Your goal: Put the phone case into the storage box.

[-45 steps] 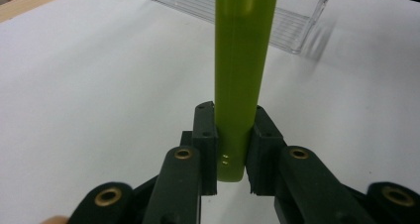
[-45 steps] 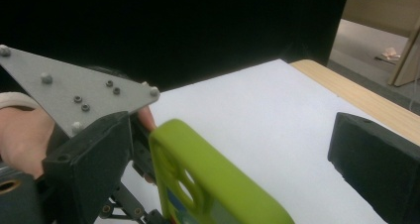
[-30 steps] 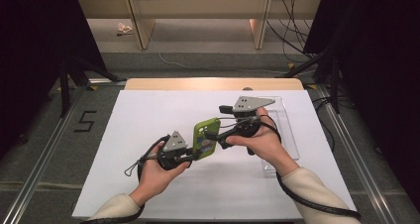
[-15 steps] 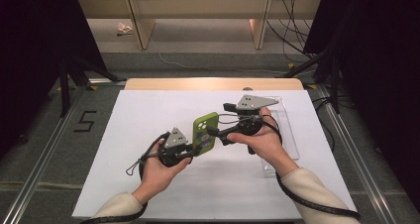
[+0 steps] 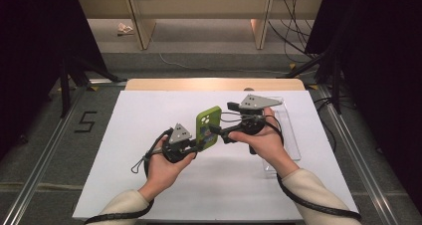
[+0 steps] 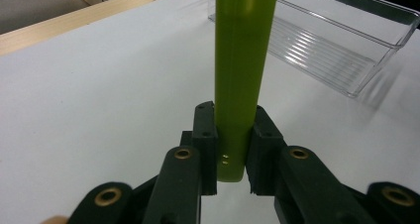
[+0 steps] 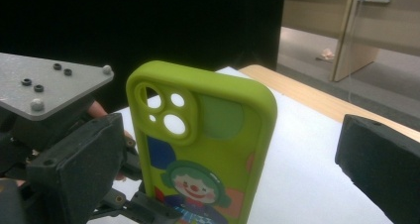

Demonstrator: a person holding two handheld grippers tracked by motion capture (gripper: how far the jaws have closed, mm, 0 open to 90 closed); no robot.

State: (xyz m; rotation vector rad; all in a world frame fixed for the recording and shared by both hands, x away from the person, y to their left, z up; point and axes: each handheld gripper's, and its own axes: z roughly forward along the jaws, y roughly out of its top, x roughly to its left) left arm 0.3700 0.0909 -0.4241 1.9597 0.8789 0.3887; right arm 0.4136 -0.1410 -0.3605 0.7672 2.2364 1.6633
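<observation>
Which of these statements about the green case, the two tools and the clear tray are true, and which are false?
1. The left tool grips the green case by its edge. True.
2. The case lies flat on the table. False: it is held upright above it.
3. The clear tray holds a phone. False: it looks empty.
4. The case has a clown picture. True.
5. The right tool is clamped on the case. False: its jaws stand open beside it.

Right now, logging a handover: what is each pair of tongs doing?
Left tongs: closed on the green rubbery phone case.
Right tongs: open, beside the case.
</observation>
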